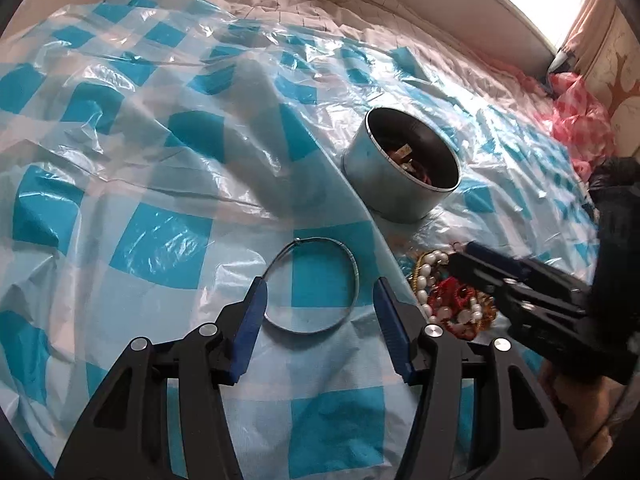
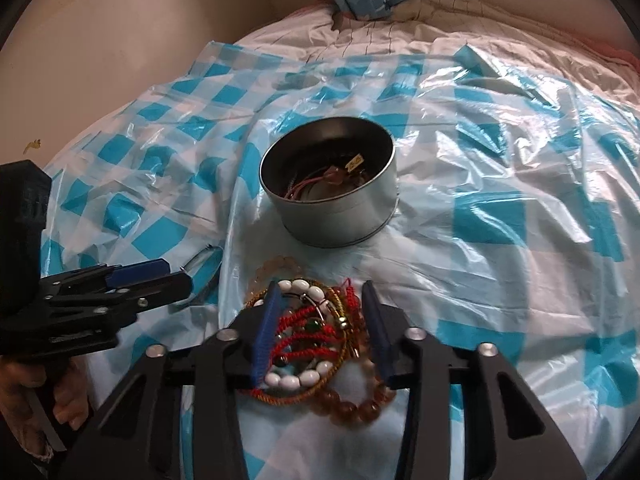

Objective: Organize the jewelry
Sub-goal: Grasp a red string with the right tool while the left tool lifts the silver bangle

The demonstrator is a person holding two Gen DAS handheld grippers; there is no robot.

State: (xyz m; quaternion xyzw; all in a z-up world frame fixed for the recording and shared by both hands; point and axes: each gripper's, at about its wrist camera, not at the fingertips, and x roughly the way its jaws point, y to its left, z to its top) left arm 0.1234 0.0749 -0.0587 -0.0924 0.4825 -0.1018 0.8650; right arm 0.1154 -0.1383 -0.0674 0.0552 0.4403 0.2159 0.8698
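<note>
Straddling a heap of bracelets (image 2: 316, 344) just in front of the tin (image 2: 332, 184), the right gripper (image 2: 320, 292) spreads wide, holding nothing, apparently lined up to pinch one. Left of the tin, the left gripper (image 1: 320, 288) also gapes empty over a thin metal bangle (image 1: 316, 284) lying flat on the checked plastic sheet (image 1: 160, 160), its long axis roughly toward the tin.
</note>
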